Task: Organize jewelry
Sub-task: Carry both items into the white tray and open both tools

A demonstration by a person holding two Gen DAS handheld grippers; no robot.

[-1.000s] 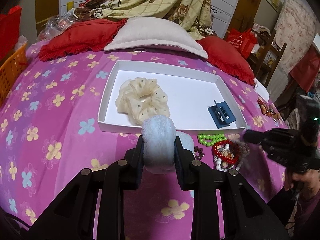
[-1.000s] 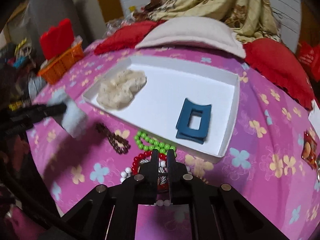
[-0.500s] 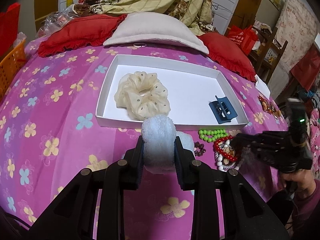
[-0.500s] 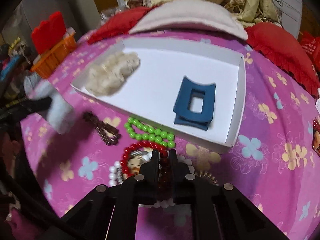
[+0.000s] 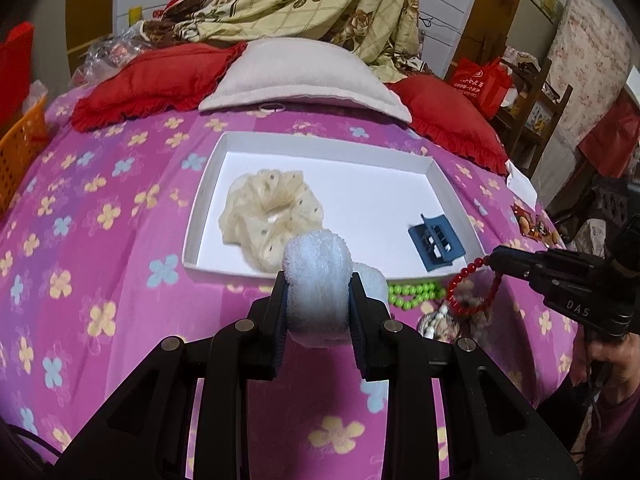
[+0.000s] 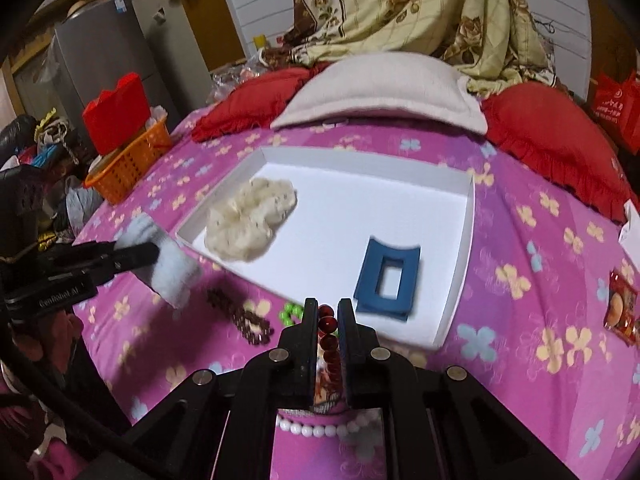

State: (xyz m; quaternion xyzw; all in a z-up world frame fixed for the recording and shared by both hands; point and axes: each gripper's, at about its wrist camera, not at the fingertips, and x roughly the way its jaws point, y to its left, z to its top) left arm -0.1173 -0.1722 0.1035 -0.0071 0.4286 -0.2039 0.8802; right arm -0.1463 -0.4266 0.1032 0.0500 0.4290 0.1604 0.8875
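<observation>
My left tongs (image 5: 318,280) pinch a fluffy pale-blue scrunchie (image 5: 316,276) just short of the white tray (image 5: 192,236); my right tongs (image 6: 328,320) are pressed together on a red bead bracelet (image 5: 470,284), its loop hanging from the tips above the pink flowered bedspread (image 5: 100,248); beneath it lie a white bead strand (image 6: 320,429), a green bead bracelet (image 5: 414,293) and a dark brown bracelet (image 6: 240,316), all outside the tray's near wall; inside the tray, a cream dotted scrunchie (image 5: 272,212) sits left and a blue hair claw (image 6: 387,280) right, its long axis running from the near wall toward the far one; beyond, a pale pillow (image 5: 304,76) lies between red cushions (image 5: 156,80).
</observation>
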